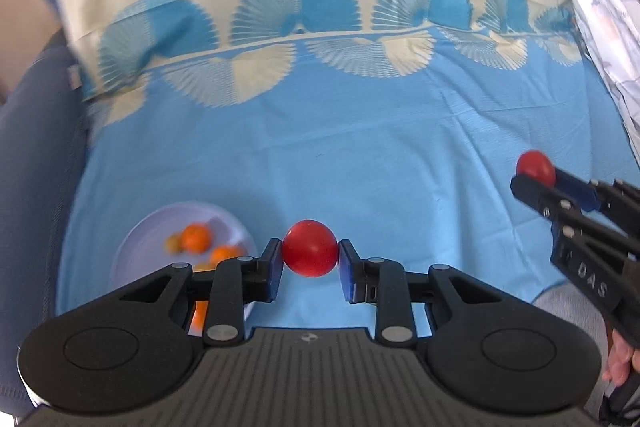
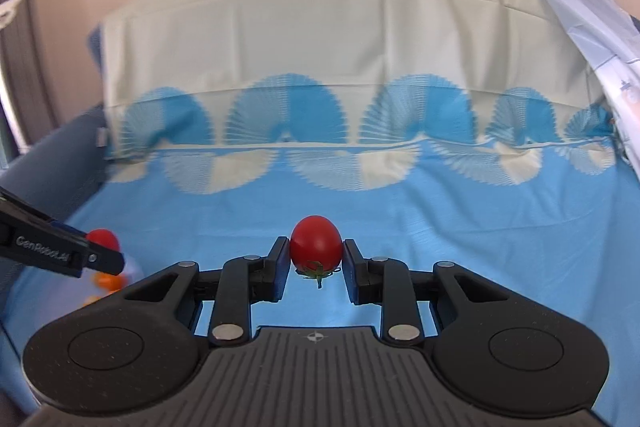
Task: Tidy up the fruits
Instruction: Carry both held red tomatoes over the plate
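My left gripper (image 1: pixel 310 254) is shut on a red cherry tomato (image 1: pixel 310 247), held above the blue cloth. Below it to the left sits a white plate (image 1: pixel 148 239) holding several orange mandarins (image 1: pixel 196 237). My right gripper (image 2: pixel 316 251) is shut on a second red tomato (image 2: pixel 316 242), its green stalk pointing down. In the left wrist view the right gripper (image 1: pixel 538 175) shows at the right edge with its tomato (image 1: pixel 535 167). In the right wrist view the left gripper (image 2: pixel 105 247) enters from the left with its tomato (image 2: pixel 103 238) over the mandarins (image 2: pixel 107 282).
A blue cloth (image 1: pixel 360 147) with white fan patterns covers the surface and runs up a cream backrest (image 2: pixel 320 27). A pale patterned sheet (image 1: pixel 592 7) hangs at the right. A grey padded edge (image 1: pixel 36 147) borders the left side.
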